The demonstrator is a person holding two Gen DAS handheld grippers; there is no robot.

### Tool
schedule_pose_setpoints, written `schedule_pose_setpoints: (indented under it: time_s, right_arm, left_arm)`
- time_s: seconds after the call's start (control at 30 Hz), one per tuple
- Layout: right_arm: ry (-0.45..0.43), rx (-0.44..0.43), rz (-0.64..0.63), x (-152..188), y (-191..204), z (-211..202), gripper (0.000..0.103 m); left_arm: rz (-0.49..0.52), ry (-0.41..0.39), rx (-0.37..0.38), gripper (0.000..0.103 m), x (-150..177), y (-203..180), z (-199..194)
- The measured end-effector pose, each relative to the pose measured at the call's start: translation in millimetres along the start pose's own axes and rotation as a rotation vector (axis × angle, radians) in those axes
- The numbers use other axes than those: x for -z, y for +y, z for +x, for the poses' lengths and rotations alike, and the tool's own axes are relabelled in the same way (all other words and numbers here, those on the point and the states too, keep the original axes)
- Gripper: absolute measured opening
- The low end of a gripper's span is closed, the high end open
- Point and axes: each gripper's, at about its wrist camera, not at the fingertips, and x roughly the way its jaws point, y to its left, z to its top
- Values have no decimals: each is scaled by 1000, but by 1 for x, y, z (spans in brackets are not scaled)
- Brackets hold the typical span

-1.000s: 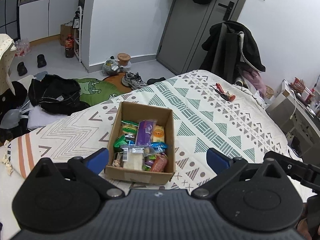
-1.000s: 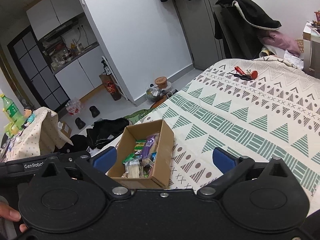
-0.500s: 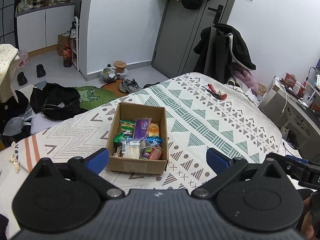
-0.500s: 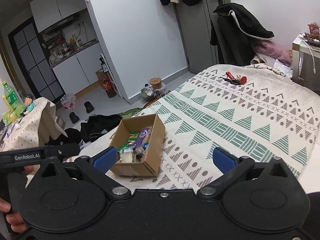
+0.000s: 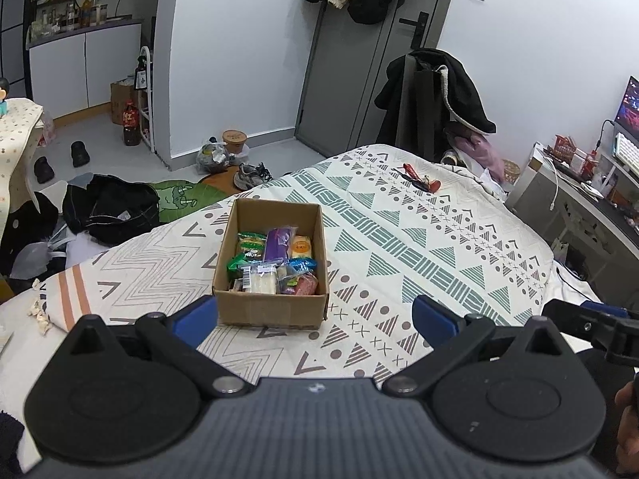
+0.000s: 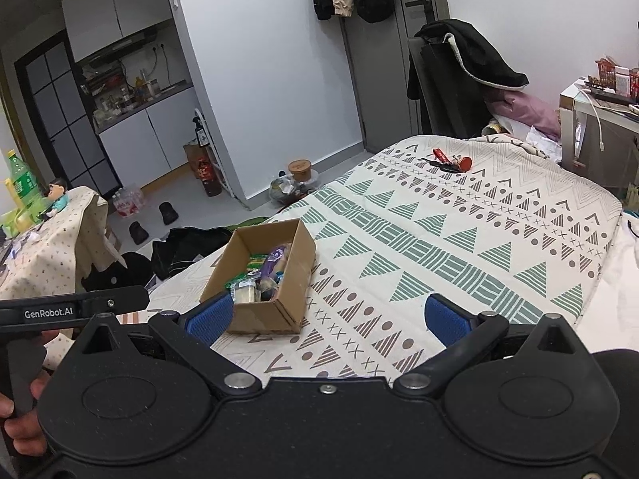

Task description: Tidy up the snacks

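Note:
An open cardboard box (image 5: 271, 307) sits on the patterned bedspread, filled with several wrapped snacks, among them a purple pack (image 5: 278, 242) and a yellow one (image 5: 301, 246). My left gripper (image 5: 315, 315) hangs above the bed just short of the box's near wall, open, nothing between its blue pads. In the right wrist view the same box (image 6: 289, 275) lies left of centre. My right gripper (image 6: 327, 317) is open and empty too, its left pad (image 6: 211, 315) overlapping the box's near corner in the image.
A bunch of keys with red tags (image 6: 449, 163) lies at the far end of the bed (image 6: 459, 239). A chair draped with a black coat (image 5: 435, 95) stands behind it. Clothes and shoes (image 5: 112, 207) litter the floor to the left. A desk (image 5: 579, 199) stands to the right.
Both grippers have drawn back and risen from the box, which looks smaller and farther away now. Both stay open and empty. The snacks have not moved.

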Motion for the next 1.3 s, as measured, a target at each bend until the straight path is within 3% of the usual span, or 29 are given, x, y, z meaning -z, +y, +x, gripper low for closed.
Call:
schedule_pose_setpoints:
  time_s: [0.6, 1.3]
  right_arm:
    - [-21, -8, -9, 8, 2, -17, 103]
    - [-11, -6, -11, 10, 3, -11, 103]
  left_arm:
    - [18, -18, -8, 103, 10, -3, -20]
    - [29, 0, -2, 103, 11, -6, -12]
